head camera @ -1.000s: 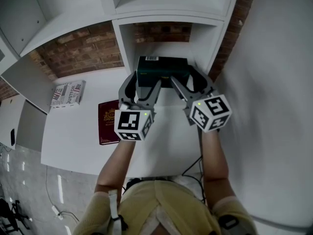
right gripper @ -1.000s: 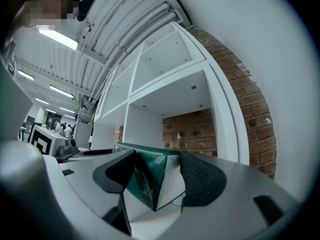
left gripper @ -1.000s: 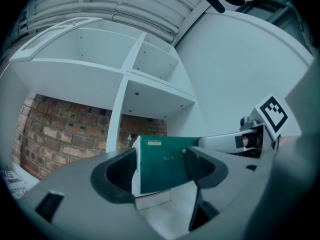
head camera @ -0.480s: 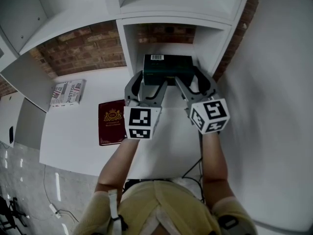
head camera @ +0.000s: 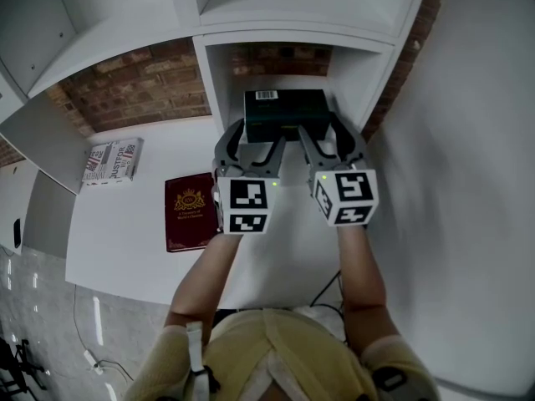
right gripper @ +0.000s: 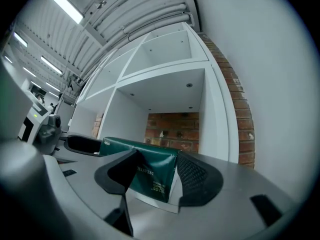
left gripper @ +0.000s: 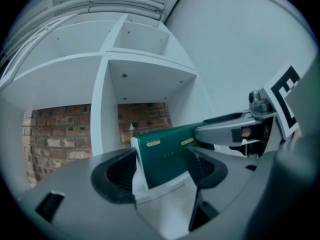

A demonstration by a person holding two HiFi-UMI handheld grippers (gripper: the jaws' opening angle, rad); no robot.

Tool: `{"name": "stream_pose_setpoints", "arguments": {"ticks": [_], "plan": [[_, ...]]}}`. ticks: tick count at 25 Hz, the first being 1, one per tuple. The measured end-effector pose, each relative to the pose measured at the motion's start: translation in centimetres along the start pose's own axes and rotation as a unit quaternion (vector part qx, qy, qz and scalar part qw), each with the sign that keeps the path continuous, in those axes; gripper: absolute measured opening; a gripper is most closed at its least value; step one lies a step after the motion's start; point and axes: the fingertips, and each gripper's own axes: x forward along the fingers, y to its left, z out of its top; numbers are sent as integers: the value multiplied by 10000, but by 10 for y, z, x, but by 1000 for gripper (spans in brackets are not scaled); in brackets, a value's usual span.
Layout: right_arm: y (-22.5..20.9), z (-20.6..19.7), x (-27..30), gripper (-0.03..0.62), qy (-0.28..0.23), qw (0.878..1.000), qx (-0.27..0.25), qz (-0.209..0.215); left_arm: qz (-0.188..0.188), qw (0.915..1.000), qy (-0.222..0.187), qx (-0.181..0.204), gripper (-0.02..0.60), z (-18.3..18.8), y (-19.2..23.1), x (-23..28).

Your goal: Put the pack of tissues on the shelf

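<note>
The pack of tissues (head camera: 284,114), dark green with a white barcode label, lies at the mouth of the lower shelf cubby (head camera: 334,73). My left gripper (head camera: 255,136) is shut on its left end, and the pack (left gripper: 165,154) fills the gap between the pads in the left gripper view. My right gripper (head camera: 322,132) holds the right end. Its jaws have just been closing on the pack (right gripper: 150,176), which sits squeezed between the ribbed pads. Both grippers point level into the cubby.
A maroon book (head camera: 190,211) lies on the white tabletop (head camera: 125,249) left of my hands, with a printed paper packet (head camera: 110,159) farther left. The cubby has a brick back wall (head camera: 280,57), a white divider (head camera: 213,82) at its left and a white wall (head camera: 468,182) at the right.
Both grippers have rolled slightly and edged toward the cubby, carrying the pack with them. The pack now sits a little farther into the opening.
</note>
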Motion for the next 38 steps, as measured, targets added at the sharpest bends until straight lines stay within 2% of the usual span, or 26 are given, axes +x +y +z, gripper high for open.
{"name": "stream_pose_setpoints", "arguments": {"ticks": [12, 24, 29, 34, 38], "plan": [[0, -4, 14, 250, 73, 9997, 7, -225, 308, 9989, 23, -349, 219, -3, 16, 0], [6, 3, 7, 247, 55, 9996, 76, -248, 131, 9982, -202, -551, 218, 1, 22, -22], [6, 7, -4, 247, 28, 9992, 125, -390, 6, 9974, -348, -631, 207, 7, 29, -37], [8, 11, -20, 246, 30, 9981, 274, -552, -161, 9957, -272, -876, 201, 5, 36, -54], [13, 15, -32, 245, 65, 9973, 337, -649, -248, 9940, -425, -973, 195, 12, 46, -65]]}}
